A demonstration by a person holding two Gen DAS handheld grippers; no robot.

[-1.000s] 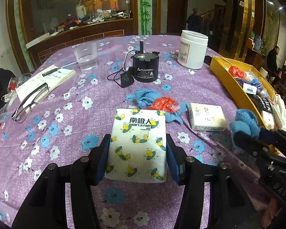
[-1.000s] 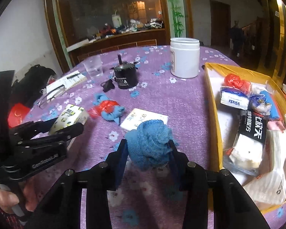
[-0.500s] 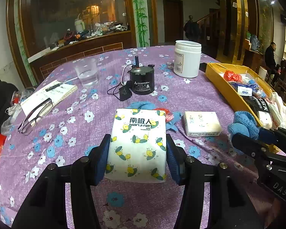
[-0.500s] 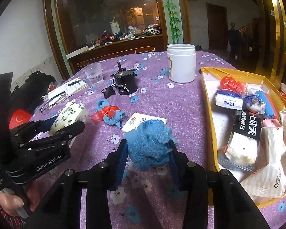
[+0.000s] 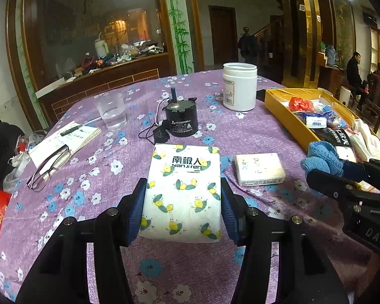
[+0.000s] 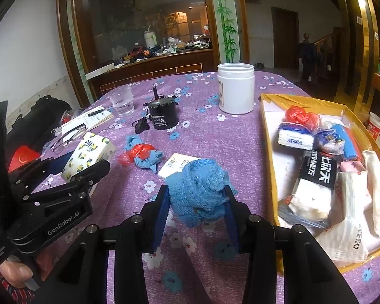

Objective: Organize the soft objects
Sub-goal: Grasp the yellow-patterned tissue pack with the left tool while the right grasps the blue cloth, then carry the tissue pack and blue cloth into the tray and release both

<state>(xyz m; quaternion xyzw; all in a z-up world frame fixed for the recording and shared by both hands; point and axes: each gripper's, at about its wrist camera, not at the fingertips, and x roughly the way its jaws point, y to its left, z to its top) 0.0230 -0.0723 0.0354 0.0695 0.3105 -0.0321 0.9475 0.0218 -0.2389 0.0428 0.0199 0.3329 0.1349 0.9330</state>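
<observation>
The tissue pack (image 5: 182,192) is riding clamped in the left claw (image 5: 182,202), up off the purple counter (image 5: 114,228), while the right claw (image 6: 197,202) is squeezing a blue knitted cloth (image 6: 200,192) just beside the yellow tray (image 6: 266,152). That tray is already filling with soft packs. Still waiting: a small tissue pack (image 5: 259,168) and a blue-and-red bundle (image 6: 140,154).
</observation>
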